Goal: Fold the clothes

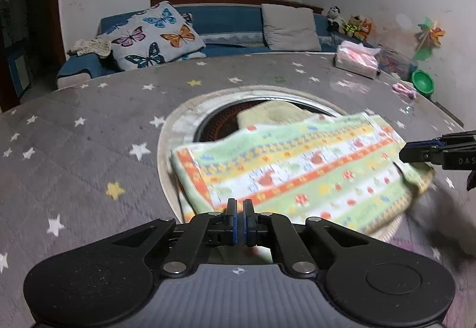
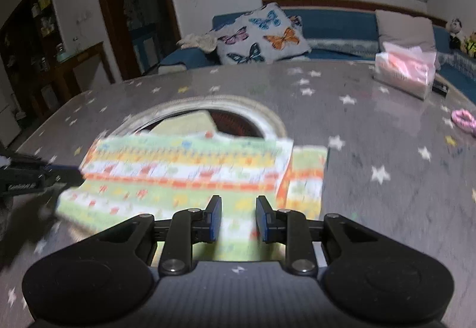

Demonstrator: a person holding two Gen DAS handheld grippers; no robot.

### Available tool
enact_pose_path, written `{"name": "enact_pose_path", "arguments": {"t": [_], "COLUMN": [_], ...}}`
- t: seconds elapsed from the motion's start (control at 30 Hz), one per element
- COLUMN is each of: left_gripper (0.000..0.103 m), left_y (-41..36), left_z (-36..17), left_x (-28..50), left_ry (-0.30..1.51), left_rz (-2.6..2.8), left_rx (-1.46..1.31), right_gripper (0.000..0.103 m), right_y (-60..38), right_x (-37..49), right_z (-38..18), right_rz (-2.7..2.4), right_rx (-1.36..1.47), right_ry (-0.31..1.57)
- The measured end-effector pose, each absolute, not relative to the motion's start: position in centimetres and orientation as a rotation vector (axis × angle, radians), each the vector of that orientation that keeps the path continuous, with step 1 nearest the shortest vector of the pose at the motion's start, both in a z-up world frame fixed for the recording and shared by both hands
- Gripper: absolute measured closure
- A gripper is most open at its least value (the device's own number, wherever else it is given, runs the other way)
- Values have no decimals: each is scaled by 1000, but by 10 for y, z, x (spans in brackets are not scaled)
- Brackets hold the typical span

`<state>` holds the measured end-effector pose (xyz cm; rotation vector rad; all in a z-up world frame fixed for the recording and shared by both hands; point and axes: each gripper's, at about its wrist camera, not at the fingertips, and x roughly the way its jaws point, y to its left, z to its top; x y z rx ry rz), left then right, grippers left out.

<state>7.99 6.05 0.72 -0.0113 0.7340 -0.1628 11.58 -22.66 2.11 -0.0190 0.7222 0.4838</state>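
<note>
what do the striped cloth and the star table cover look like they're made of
Striped cloth: soft woven or terry-like fabric, matte; it drapes and bends at its edges. Star table cover: probably smooth wipeable plastic or coated fabric, since it shows faint sheen and reflections; blur leaves this uncertain.

The cloth (image 1: 291, 167) lies on the table (image 1: 89, 125), over the round mat (image 1: 178, 125). The sofa (image 1: 226, 21) is far behind.

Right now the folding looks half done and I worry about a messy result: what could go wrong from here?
1. The left gripper is shut at the striped cloth edge while the right gripper is open; pulling on one side could skew the fold.
2. The cloth lies partly over the round opening in the table, so a loose edge might sag in.
</note>
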Motion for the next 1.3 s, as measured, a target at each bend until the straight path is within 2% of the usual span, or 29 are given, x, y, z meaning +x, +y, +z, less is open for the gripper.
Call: {"name": "enact_pose_path", "arguments": {"t": [0.13, 0.27, 0.4, 0.43, 0.53, 0.6, 0.63, 0.7, 0.8, 1.0, 1.2, 1.3], "left_gripper": [96, 77, 77, 77, 77, 78, 80, 93, 98, 99, 99, 98], "left_y": [67, 74, 79, 81, 84, 83, 82, 82, 83, 77, 69, 66], "left_z": [9, 8, 4, 3, 0, -1, -1, -2, 1, 6, -1, -9], "left_x": [93, 107, 120, 124, 132, 135, 137, 137, 135, 141, 158, 165], "left_ry": [727, 728, 737, 740, 744, 745, 746, 741, 725, 679, 679, 704], "left_rz": [-125, -94, -70, -65, -53, -55, -57, -54, -48, -53, -60, -52], "left_rx": [-22, -38, -60, -65, -78, -74, -72, -67, -75, -67, -55, -41], "right_gripper": [78, 78, 78, 78, 95, 98, 99, 99, 100, 100, 100, 99], "right_y": [-230, -233, -230, -230, -230, -230, -231, -231, -232, -240, -241, -240], "right_x": [151, 174, 182, 182, 183, 181, 180, 178, 172, 147, 158, 157], "right_z": [16, 6, 0, 0, -1, 0, 0, 4, 10, 29, -5, 0], "right_rz": [409, 373, 379, 380, 379, 376, 376, 374, 375, 351, 276, 267], "right_rx": [28, 51, 62, 65, 73, 78, 81, 84, 85, 92, 50, 37], "right_ry": [737, 759, 751, 748, 741, 732, 728, 712, 682, 575, 684, 675]}}
